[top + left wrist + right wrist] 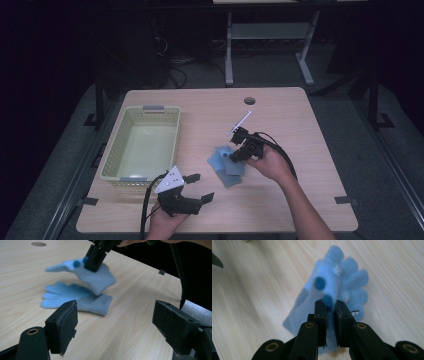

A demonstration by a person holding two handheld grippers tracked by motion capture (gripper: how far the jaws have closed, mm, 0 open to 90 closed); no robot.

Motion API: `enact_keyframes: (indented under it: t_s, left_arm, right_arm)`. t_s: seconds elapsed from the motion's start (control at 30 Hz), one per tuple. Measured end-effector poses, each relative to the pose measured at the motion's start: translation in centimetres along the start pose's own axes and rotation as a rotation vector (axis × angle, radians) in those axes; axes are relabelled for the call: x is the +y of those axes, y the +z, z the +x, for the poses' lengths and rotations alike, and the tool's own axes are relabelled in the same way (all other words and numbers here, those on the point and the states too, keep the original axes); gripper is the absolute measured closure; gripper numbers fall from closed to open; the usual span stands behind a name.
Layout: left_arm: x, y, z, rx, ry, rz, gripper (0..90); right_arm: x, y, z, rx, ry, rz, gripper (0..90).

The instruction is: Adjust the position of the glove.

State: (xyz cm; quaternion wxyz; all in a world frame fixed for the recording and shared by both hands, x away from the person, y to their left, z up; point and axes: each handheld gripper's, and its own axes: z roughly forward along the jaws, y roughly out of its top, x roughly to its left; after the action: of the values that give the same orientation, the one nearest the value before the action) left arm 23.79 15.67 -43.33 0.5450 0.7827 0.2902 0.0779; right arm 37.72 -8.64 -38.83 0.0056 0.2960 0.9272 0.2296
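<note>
Pale wooden table (295,150) carries my work: right gripper (330,307) pinches the upper blue glove (332,282) clamped near its cuff, lifted above its mate (75,296). Soft, light, floppy fleece. Left gripper (113,322) gapes empty.

A light wooden surface (280,107) with a round cable hole (249,100) near its far edge. On its left side sits a pale yellow-green plastic basket (111,150) with perforated walls. Near the middle lies a light blue knitted glove (75,296), flat, fingers spread. Small dark tape marks (346,200) sit at the front corners of the surface.
</note>
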Motion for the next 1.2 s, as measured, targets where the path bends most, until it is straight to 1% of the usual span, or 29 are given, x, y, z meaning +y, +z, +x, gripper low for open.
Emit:
enact_keyframes:
  t_s: [0.13, 0.2, 0.23, 0.3, 0.33, 0.37, 0.43, 0.5, 0.63, 0.67, 0.7, 0.8, 0.83, 0.93, 0.97, 1.03, 1.07, 1.1, 1.17, 1.2]
  left_arm:
    - [-0.1, 0.1, 0.1, -0.001, 0.001, 0.002, 19.9]
    - [-0.1, 0.1, 0.1, -0.002, 0.001, 0.005, 19.9]
    - [-0.1, 0.1, 0.0, -0.003, -0.006, 0.005, 19.9]
    - [-0.1, 0.1, 0.0, -0.004, -0.005, 0.002, 19.9]
    - [-0.1, 0.1, 0.0, -0.004, -0.005, 0.002, 19.9]
    - [0.0, 0.1, -0.1, -0.004, -0.004, 0.000, 19.9]
    - [-0.1, 0.1, 0.0, -0.003, -0.005, 0.000, 19.9]
    - [-0.1, 0.1, 0.1, -0.003, -0.012, 0.005, 19.9]
    - [-0.1, 0.0, 0.2, -0.001, -0.014, 0.000, 19.8]
    - [0.0, 0.0, 0.2, -0.002, -0.015, -0.002, 19.9]
    - [0.0, 0.0, 0.2, -0.003, -0.007, -0.002, 19.9]
    - [0.0, 0.0, 0.3, -0.011, -0.014, -0.001, 19.9]
    - [-0.1, 0.0, 0.3, -0.012, -0.023, -0.005, 19.9]
    - [0.0, 0.0, 0.3, -0.010, -0.024, -0.005, 19.8]
    - [0.0, -0.1, 0.3, -0.009, -0.022, -0.005, 19.8]
    - [0.0, -0.1, 0.3, -0.009, -0.021, -0.006, 19.9]
    - [0.0, -0.1, 0.3, -0.008, -0.021, -0.006, 19.9]
    - [0.0, -0.1, 0.3, -0.008, -0.023, -0.006, 19.8]
    - [-0.1, 0.0, 0.3, -0.010, -0.024, -0.003, 19.8]
    - [-0.1, 0.0, 0.3, -0.010, -0.025, -0.004, 19.8]
  right_arm:
    - [0.6, 0.7, 0.5, 0.004, -0.033, 0.027, 81.4]
    - [0.7, 1.0, 0.6, 0.008, -0.039, 0.037, 81.2]
    - [0.8, 1.1, 0.6, 0.011, -0.040, 0.045, 81.2]
    - [0.9, 1.5, 0.6, 0.026, -0.048, 0.057, 81.1]
    - [0.9, 1.5, 0.6, 0.026, -0.048, 0.057, 81.1]
    - [0.9, 1.9, 0.6, 0.026, -0.058, 0.078, 80.9]
    - [0.9, 2.2, 0.6, 0.030, -0.070, 0.090, 80.3]
    - [1.0, 2.5, 0.7, 0.028, -0.088, 0.091, 79.9]
    - [1.1, 3.2, 0.8, 0.022, -0.109, 0.117, 78.2]
    - [1.1, 3.3, 0.8, 0.021, -0.108, 0.124, 77.2]
    - [1.2, 3.4, 0.8, 0.019, -0.109, 0.128, 76.2]
    - [1.1, 3.8, 0.9, 0.016, -0.109, 0.143, 72.8]
    - [1.1, 3.9, 0.9, 0.018, -0.109, 0.144, 71.6]
    - [1.1, 4.1, 1.0, 0.020, -0.107, 0.145, 69.5]
    - [1.1, 4.2, 1.1, 0.028, -0.103, 0.144, 64.5]
    - [1.1, 4.2, 1.1, 0.028, -0.103, 0.144, 63.2]
    - [1.2, 4.0, 1.1, 0.032, -0.095, 0.135, 57.0]
    - [1.2, 3.9, 1.1, 0.031, -0.085, 0.129, 54.5]
    - [1.4, 3.7, 0.9, 0.029, -0.078, 0.115, 54.8]
    - [1.4, 3.5, 0.9, 0.028, -0.072, 0.106, 57.2]
